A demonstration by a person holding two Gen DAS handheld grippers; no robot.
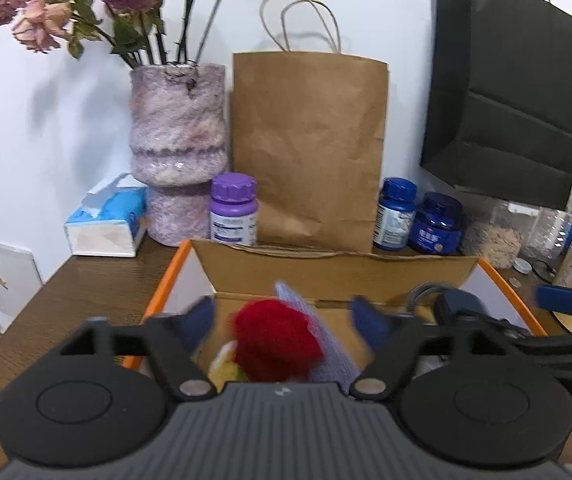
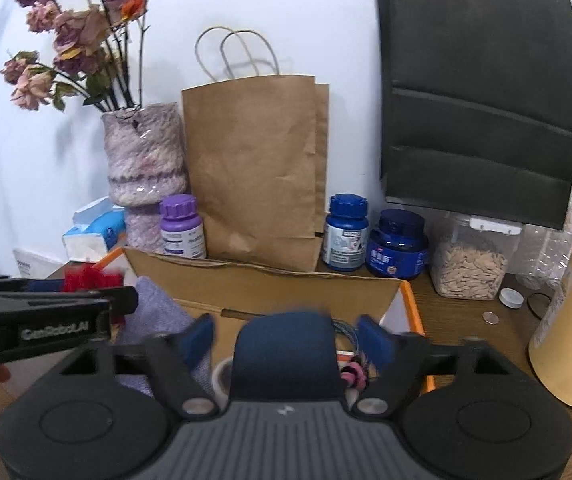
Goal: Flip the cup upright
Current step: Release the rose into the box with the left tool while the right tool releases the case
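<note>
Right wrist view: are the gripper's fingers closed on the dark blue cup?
No. The right gripper is open, its blue fingers standing apart on either side of the dark blue cup.

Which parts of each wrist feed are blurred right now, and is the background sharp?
Left wrist view: the red fuzzy object and tongs' blue fingertips are smeared. Right wrist view: the dark blue cup is soft. Both backgrounds sharp but fisheye-bent, as on the brown paper bag.

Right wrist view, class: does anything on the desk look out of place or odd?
Yes. A loose white cap and a coin lie stray on the desk, right of the cardboard box. The roses in the vase are dried and drooping.
</note>
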